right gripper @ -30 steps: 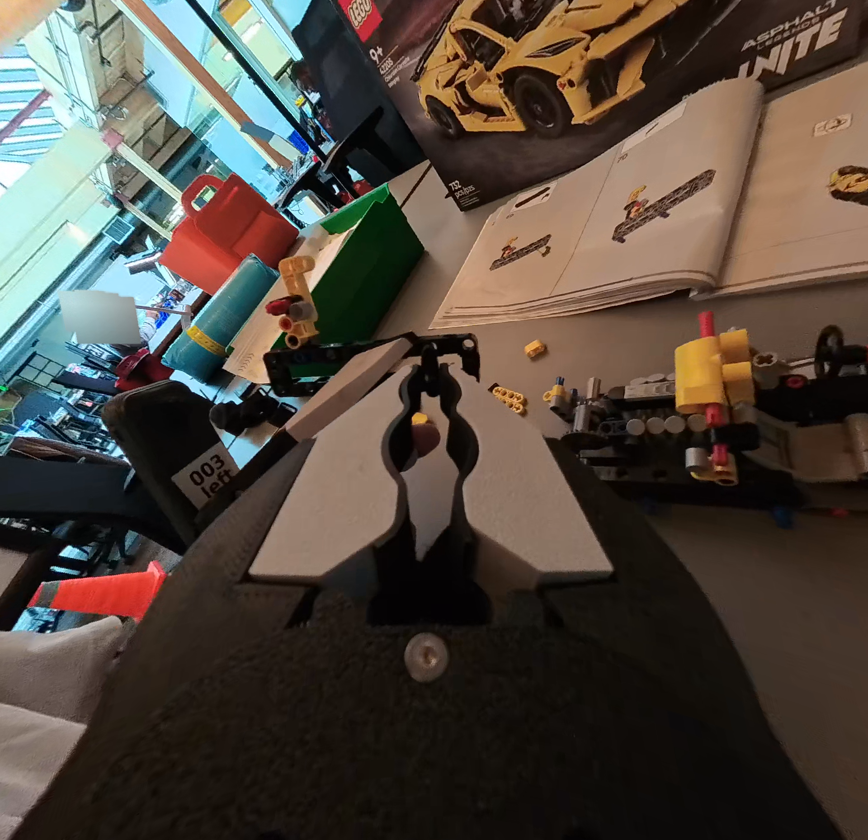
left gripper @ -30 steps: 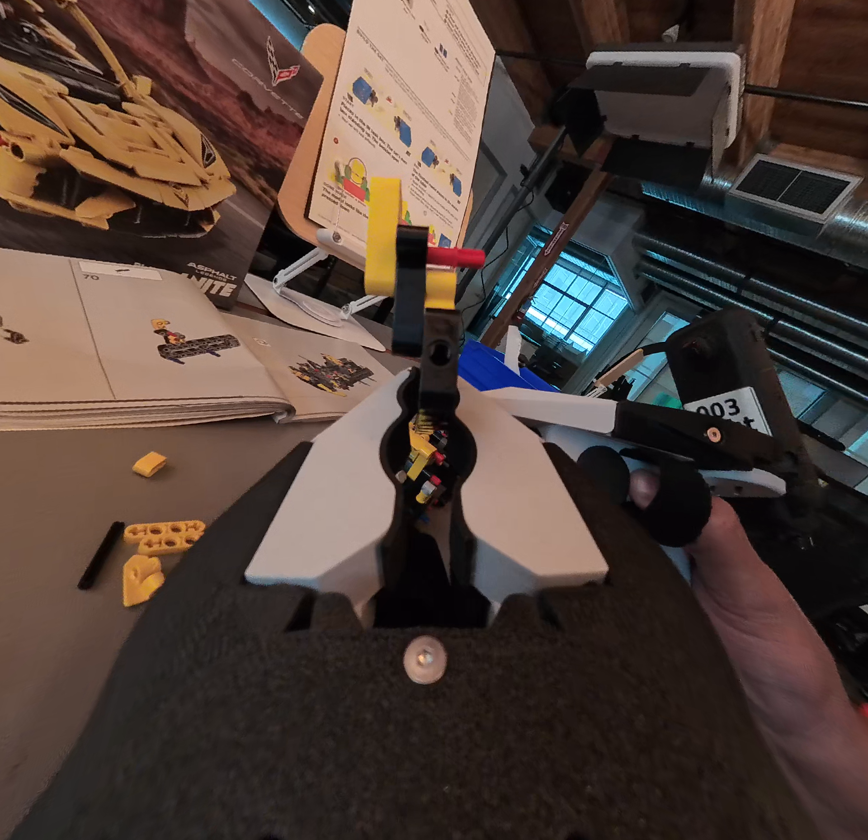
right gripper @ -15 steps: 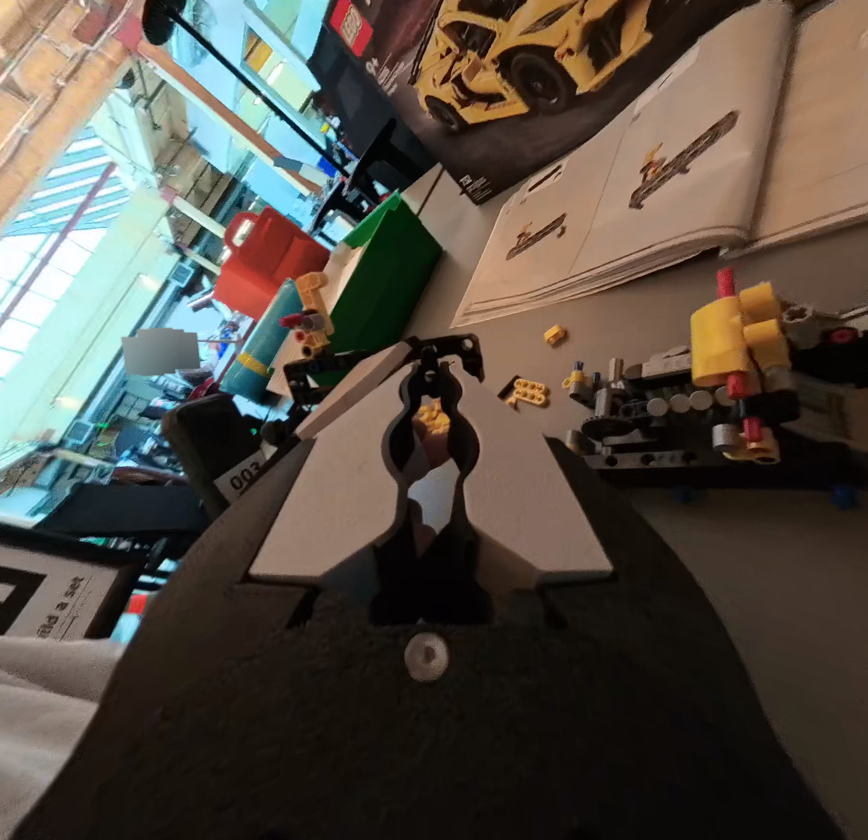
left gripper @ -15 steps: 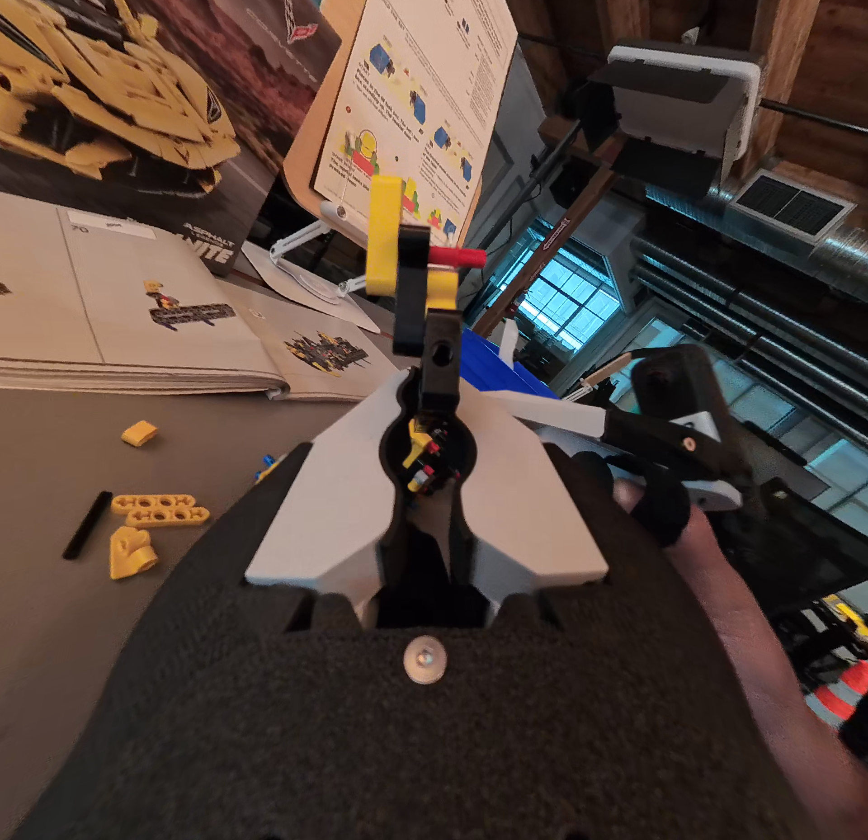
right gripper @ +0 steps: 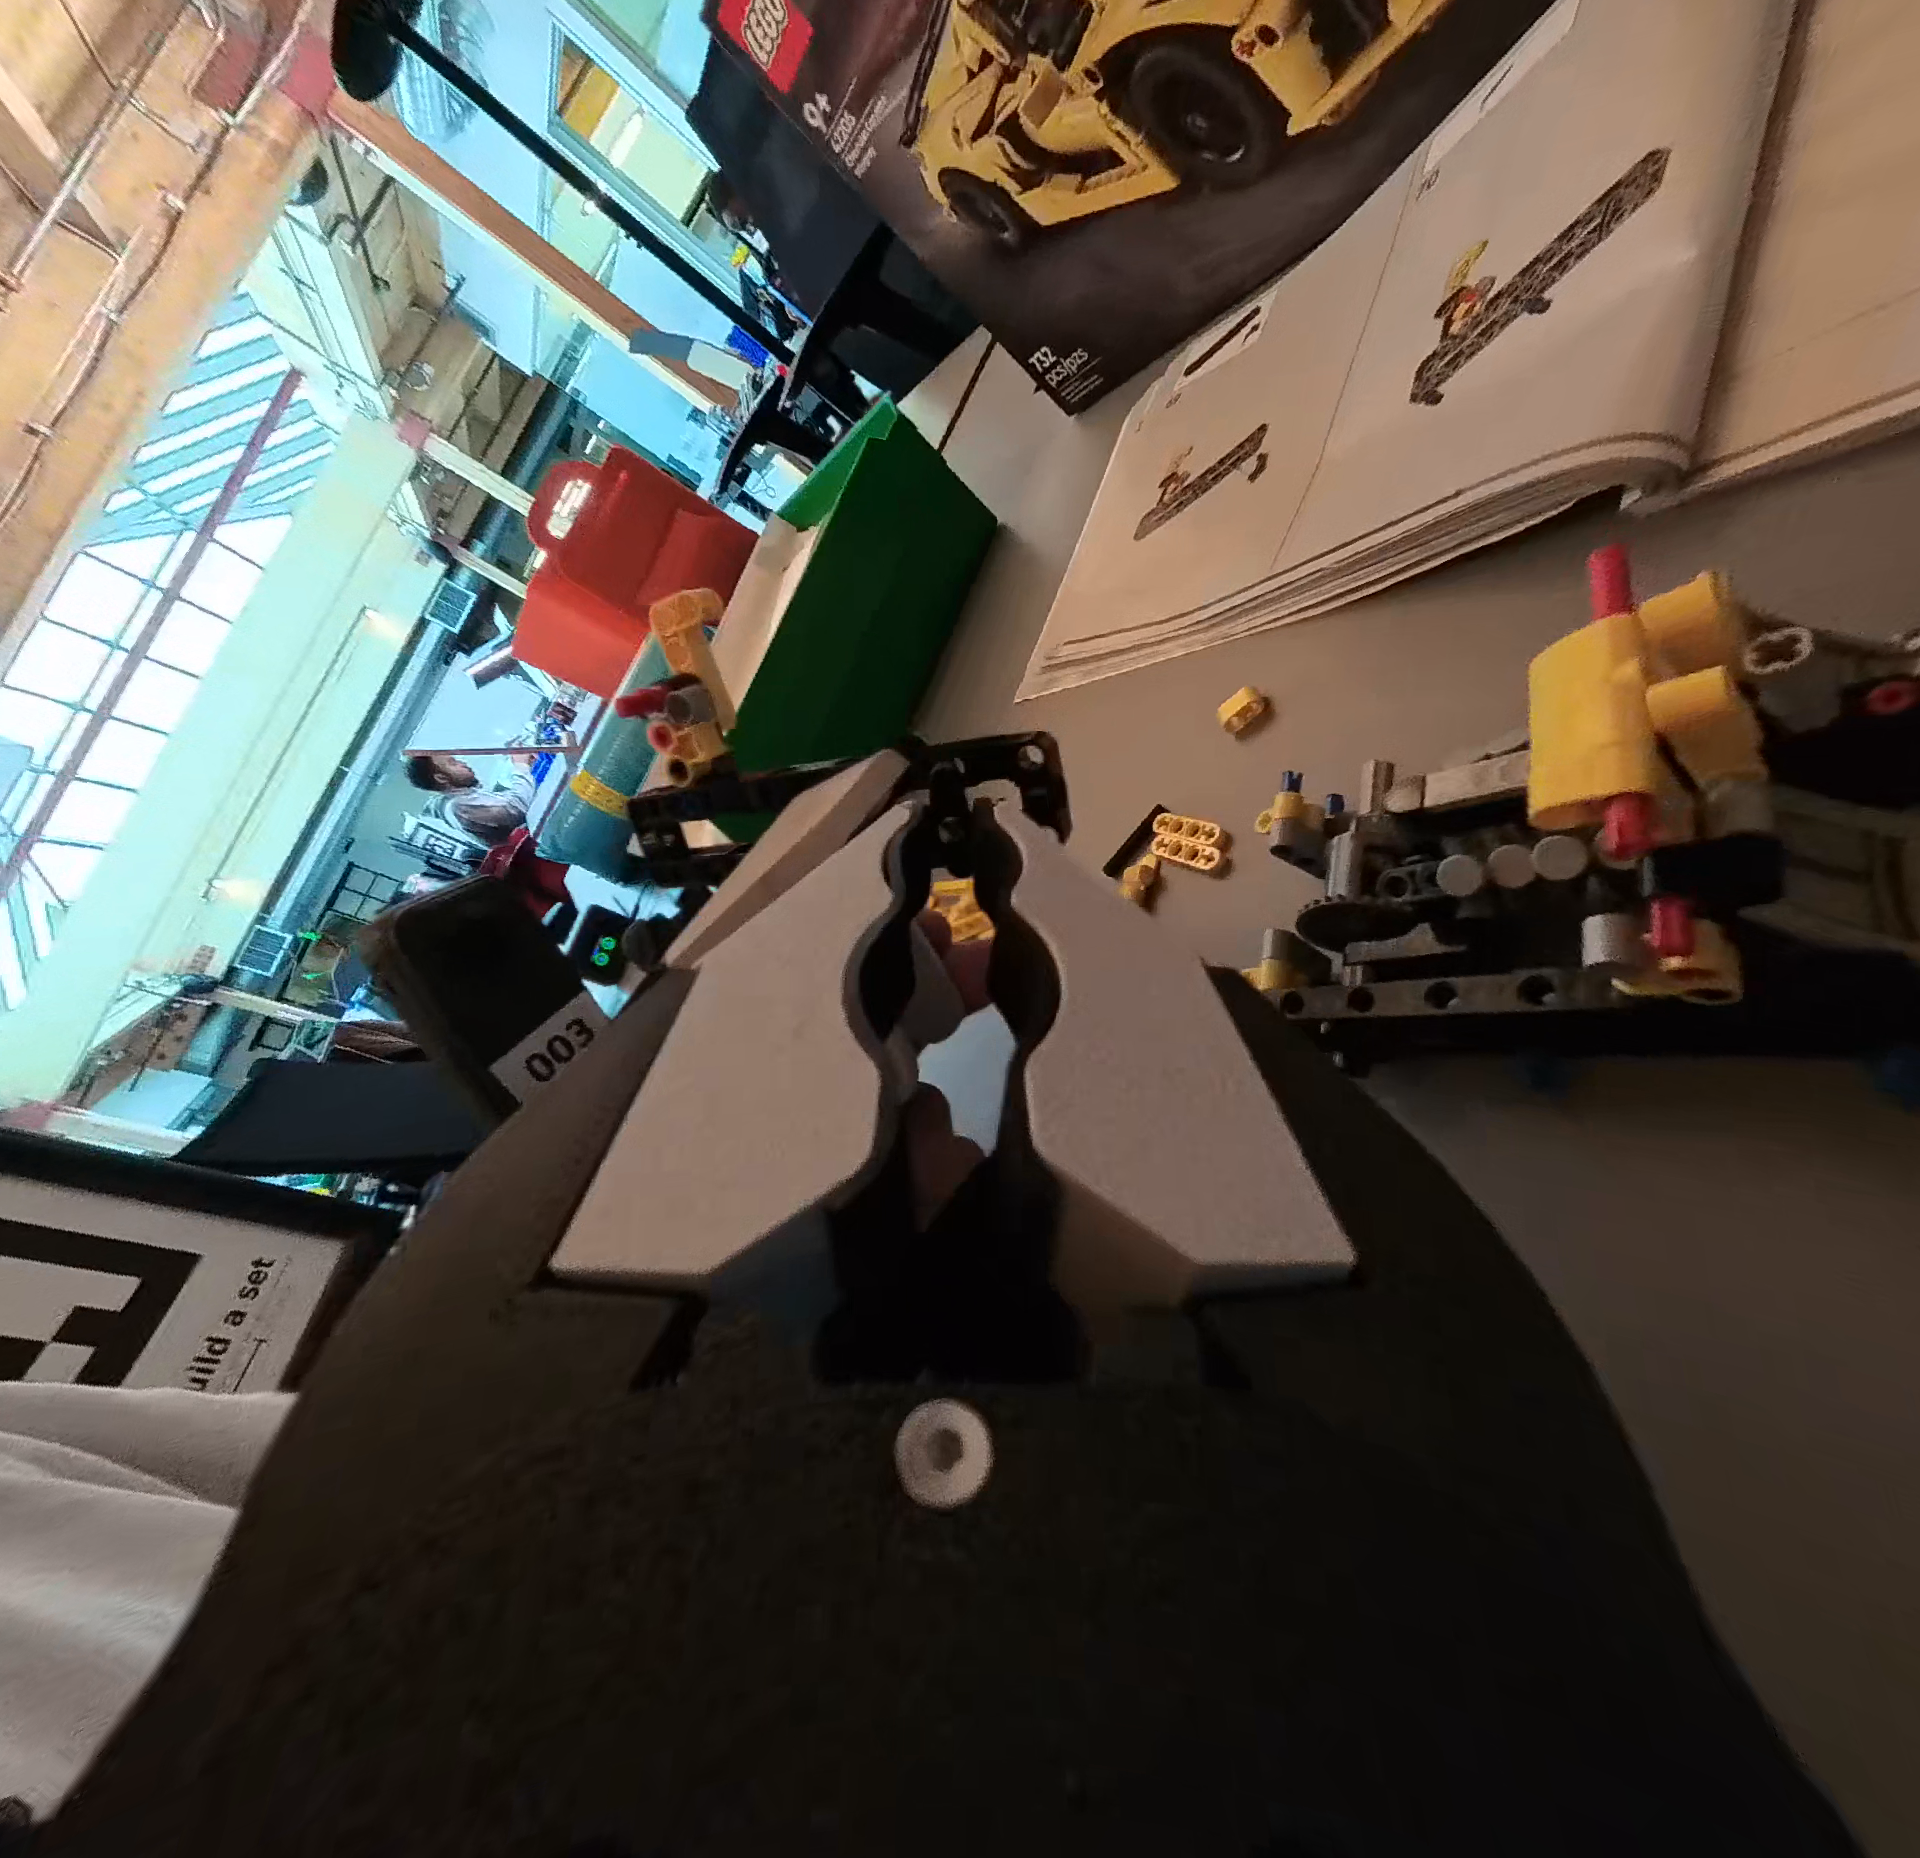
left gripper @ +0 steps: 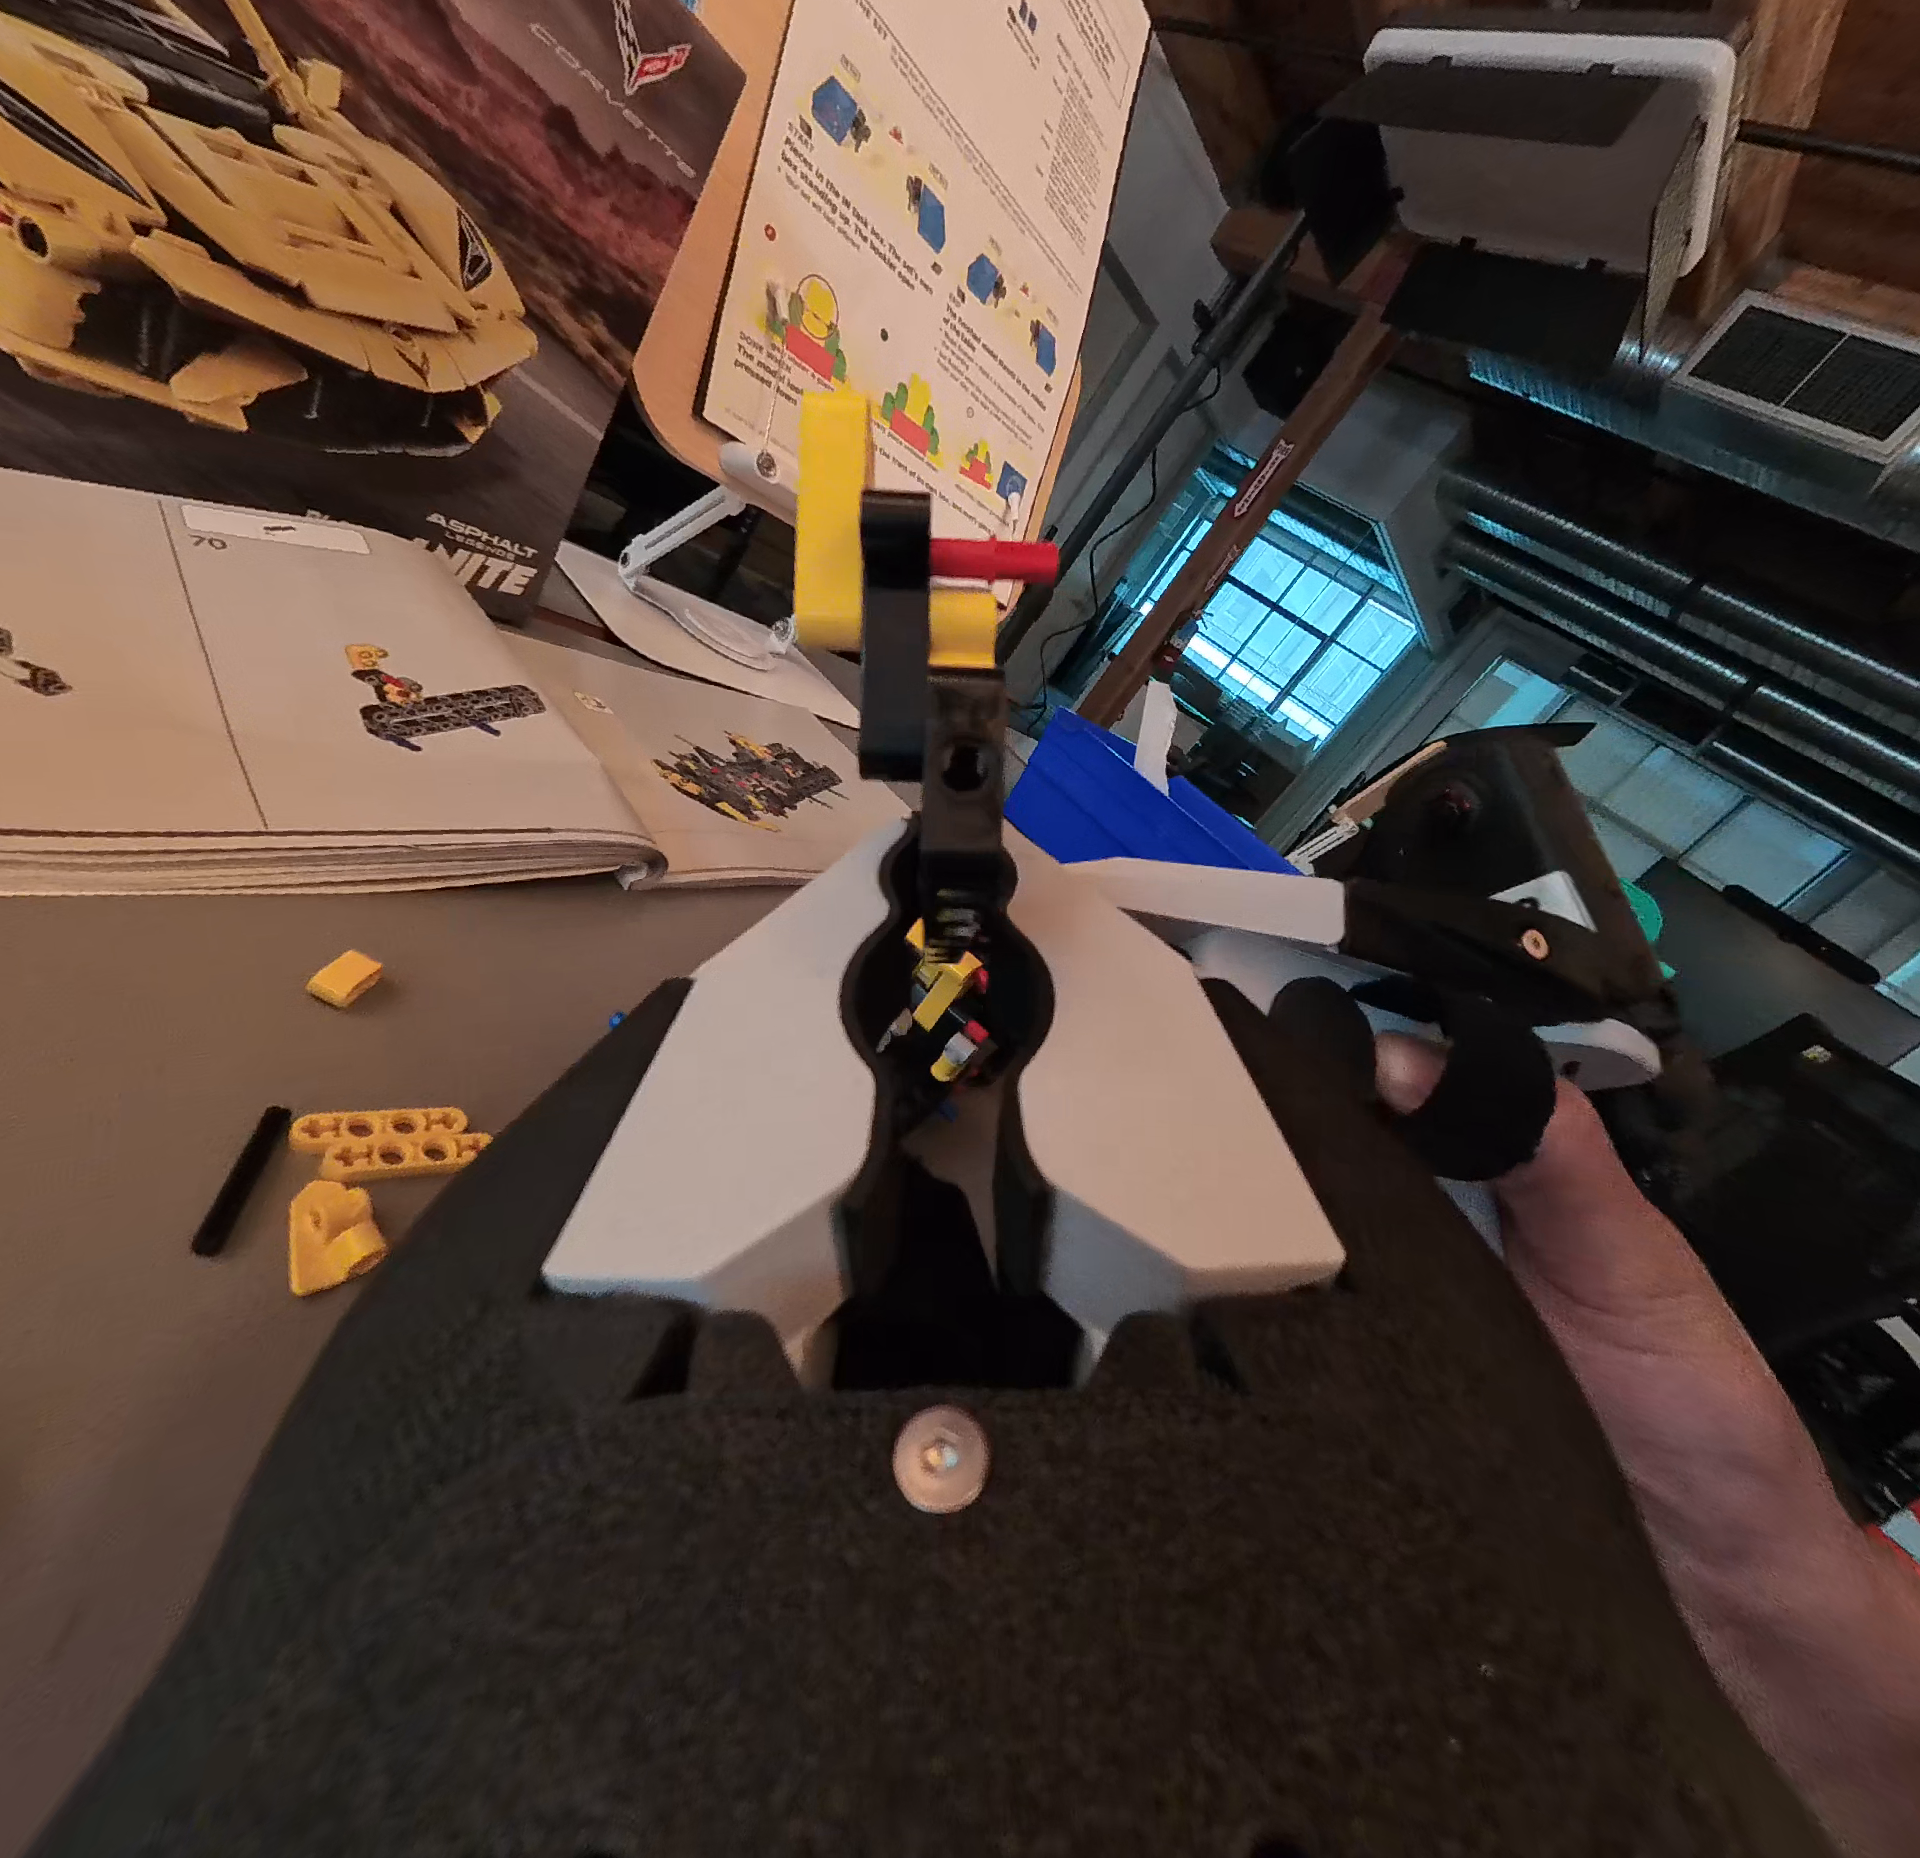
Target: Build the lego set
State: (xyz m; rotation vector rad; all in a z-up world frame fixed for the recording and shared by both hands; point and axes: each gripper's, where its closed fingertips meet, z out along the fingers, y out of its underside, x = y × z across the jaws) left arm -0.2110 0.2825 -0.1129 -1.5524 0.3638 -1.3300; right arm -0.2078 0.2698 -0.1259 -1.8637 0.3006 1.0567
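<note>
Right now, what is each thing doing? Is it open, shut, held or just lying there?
Left gripper: shut on the black beam.
Black beam: held upright, off the table.
Right gripper: shut on a small black piece.
Instruction book: lying open.
Half-built model: resting on the table.
Yellow beams: lying loose.

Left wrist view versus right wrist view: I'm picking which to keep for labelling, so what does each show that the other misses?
Only the left wrist view shows the blue bin and the standing instruction sheet.

Only the right wrist view shows the green bin and the large chassis assembly on the table.

Both show the open manual, the set's box and the loose yellow beams.
</note>
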